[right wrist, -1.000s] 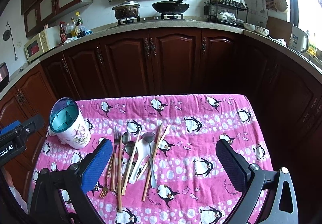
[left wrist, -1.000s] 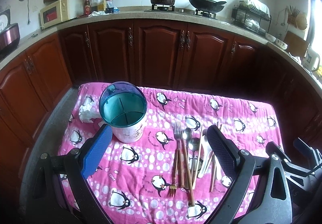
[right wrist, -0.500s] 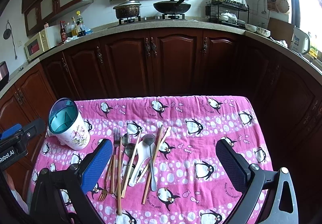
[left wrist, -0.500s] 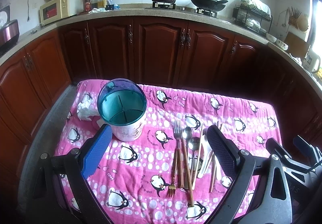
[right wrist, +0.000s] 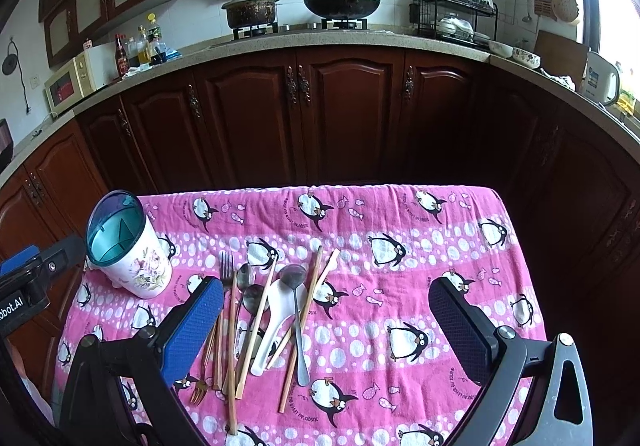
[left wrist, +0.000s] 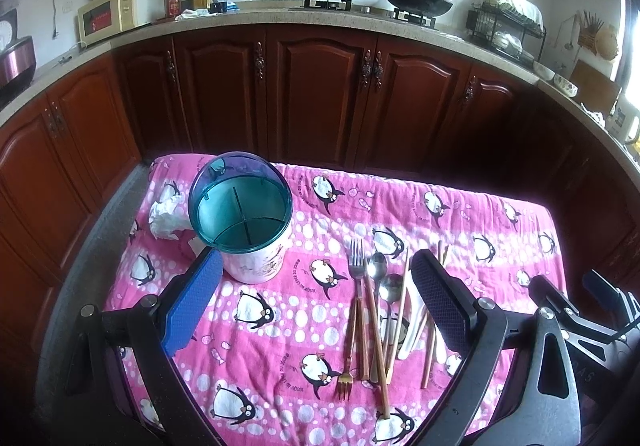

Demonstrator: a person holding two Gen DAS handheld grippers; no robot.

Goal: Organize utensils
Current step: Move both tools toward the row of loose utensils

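Observation:
A white floral utensil holder [left wrist: 248, 230] [right wrist: 132, 250] with a teal divided insert stands upright on the left of the pink penguin cloth [left wrist: 304, 310] [right wrist: 400, 254]. To its right lies a pile of utensils [left wrist: 380, 310] [right wrist: 264, 318]: forks, metal spoons, a white ceramic spoon [right wrist: 276, 314] and several wooden chopsticks. My left gripper [left wrist: 316, 286] hovers open above the cloth between holder and pile, holding nothing. My right gripper [right wrist: 326, 310] hangs open over the pile's right side, empty. The left gripper's body shows at the left edge of the right wrist view.
A crumpled white tissue [left wrist: 164, 213] lies behind the holder at the cloth's left edge. Dark wooden cabinets [left wrist: 320, 93] stand beyond the table. The counter above carries a microwave [left wrist: 116, 11], bottles, a pot, a wok and a dish rack [right wrist: 456, 17].
Both views have shifted slightly back and up, so the holder and utensils sit a little lower in the frames. Both grippers remain open and nothing on the cloth has moved.

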